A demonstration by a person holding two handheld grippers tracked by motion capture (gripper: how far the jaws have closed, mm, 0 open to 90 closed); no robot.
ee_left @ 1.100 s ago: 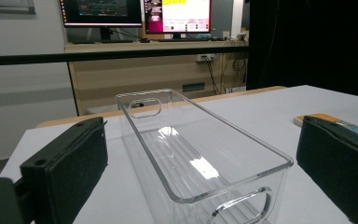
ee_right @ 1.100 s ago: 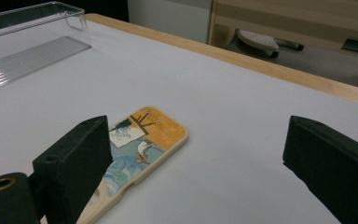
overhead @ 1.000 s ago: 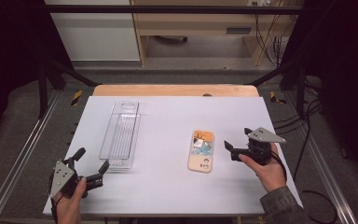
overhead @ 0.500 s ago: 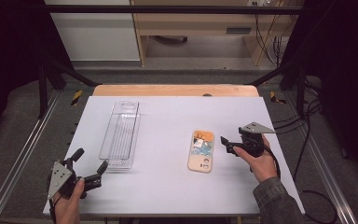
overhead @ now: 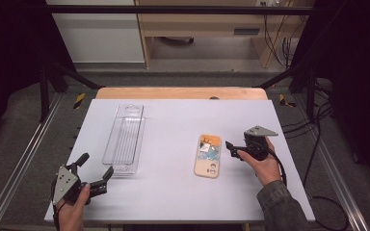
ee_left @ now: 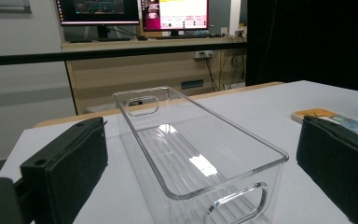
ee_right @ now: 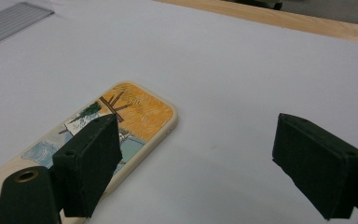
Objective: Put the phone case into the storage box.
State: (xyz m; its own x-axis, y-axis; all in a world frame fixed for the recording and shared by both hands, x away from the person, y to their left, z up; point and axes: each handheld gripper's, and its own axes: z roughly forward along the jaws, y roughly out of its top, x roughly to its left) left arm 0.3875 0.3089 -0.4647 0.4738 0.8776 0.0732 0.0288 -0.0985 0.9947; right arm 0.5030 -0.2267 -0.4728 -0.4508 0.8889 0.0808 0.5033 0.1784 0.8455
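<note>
As right hand-held gripper (overhead: 232, 148) has closed in leftward on phone case (overhead: 208, 155), pickup judged imminent. Jaws spread wide, nothing held; one jaw over case's edge. Case flat on worktop (overhead: 173, 115), right of centre. Left hand-held gripper (overhead: 95, 174) unmoved, agape, empty, before clear bin (overhead: 124, 138).

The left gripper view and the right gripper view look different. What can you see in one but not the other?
The left gripper view shows the clear plastic bin up close between its open jaws, empty, with a cut-out handle at each end, and computer screens far behind. The right gripper view shows the picture on the phone case: orange and yellow at one end, pale blue farther along, one jaw over its edge. Both show the white table, the phone case and open black jaws.
</note>
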